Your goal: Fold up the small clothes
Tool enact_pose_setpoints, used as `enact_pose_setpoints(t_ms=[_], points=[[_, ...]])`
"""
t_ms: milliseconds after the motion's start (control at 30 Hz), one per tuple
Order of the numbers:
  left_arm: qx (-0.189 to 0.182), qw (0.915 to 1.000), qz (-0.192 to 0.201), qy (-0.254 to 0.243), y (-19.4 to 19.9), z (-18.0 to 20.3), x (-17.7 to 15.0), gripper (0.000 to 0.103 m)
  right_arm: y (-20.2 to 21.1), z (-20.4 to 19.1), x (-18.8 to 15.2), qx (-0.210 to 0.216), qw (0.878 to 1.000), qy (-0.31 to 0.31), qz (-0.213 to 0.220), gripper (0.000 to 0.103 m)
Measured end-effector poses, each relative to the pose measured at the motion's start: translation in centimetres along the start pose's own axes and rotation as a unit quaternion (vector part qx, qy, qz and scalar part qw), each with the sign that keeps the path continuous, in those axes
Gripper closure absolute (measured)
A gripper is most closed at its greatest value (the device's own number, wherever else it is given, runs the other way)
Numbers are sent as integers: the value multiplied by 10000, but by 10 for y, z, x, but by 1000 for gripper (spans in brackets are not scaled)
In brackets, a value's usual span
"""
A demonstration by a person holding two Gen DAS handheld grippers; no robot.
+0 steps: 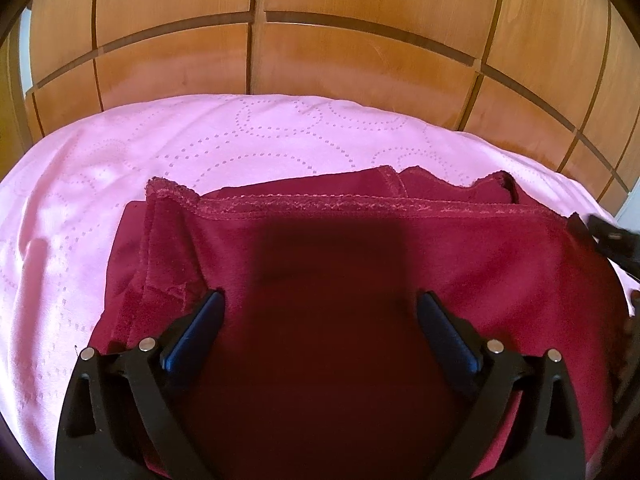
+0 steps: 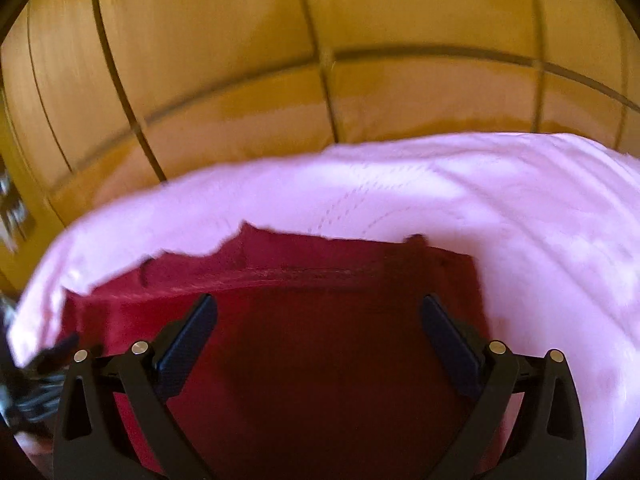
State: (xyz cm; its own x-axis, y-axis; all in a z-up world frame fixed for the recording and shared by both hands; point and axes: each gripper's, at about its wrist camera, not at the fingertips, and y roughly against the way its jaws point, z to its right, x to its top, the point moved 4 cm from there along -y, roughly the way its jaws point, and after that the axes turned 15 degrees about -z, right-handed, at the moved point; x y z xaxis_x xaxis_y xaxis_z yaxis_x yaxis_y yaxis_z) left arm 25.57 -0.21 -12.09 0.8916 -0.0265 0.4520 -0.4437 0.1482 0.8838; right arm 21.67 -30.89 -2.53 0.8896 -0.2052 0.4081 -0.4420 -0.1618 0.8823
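A dark red garment (image 1: pixel 360 248) with a lace-trimmed hem lies in layers on the pink bedspread (image 1: pixel 200 148). My left gripper (image 1: pixel 320 304) hovers open just above it, nothing between its fingers, casting a shadow on the cloth. The right gripper's black tip (image 1: pixel 608 236) shows at the garment's right edge. In the right wrist view, which is motion-blurred, the same red garment (image 2: pixel 320 340) fills the lower middle and my right gripper (image 2: pixel 320 308) stands open over it, holding nothing. A blurred black part of the left gripper (image 2: pixel 36 380) shows at the far left.
Wooden wardrobe panels (image 1: pixel 320 60) rise right behind the bed. The pink bedspread (image 2: pixel 520 208) stretches left and right of the garment, with a dotted ring pattern.
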Motion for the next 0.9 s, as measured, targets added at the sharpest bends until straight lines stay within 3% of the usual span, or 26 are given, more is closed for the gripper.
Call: enact_pose_setpoints(t_ms=[100,267,467,667,900], points=[[44,10000,-19,-24,1,1,0,5,28,11,-18,294,9990,-293,175,3],[40,10000,-14,-50,15,5,-3,3,37,29,-46,557,9958,-725,-75,3],[-669,9969,320,248,48,10,-33,3,53,41,-76,459,9966,-659,-170,3],[-845,9950,517,138,71,24,-66,3,55,53,-95,570,9937,-888,-364,3],[-1028,9934,504,-92,82,44,-94,3,46,63,-113,1013,9850,-1265,-594,3]])
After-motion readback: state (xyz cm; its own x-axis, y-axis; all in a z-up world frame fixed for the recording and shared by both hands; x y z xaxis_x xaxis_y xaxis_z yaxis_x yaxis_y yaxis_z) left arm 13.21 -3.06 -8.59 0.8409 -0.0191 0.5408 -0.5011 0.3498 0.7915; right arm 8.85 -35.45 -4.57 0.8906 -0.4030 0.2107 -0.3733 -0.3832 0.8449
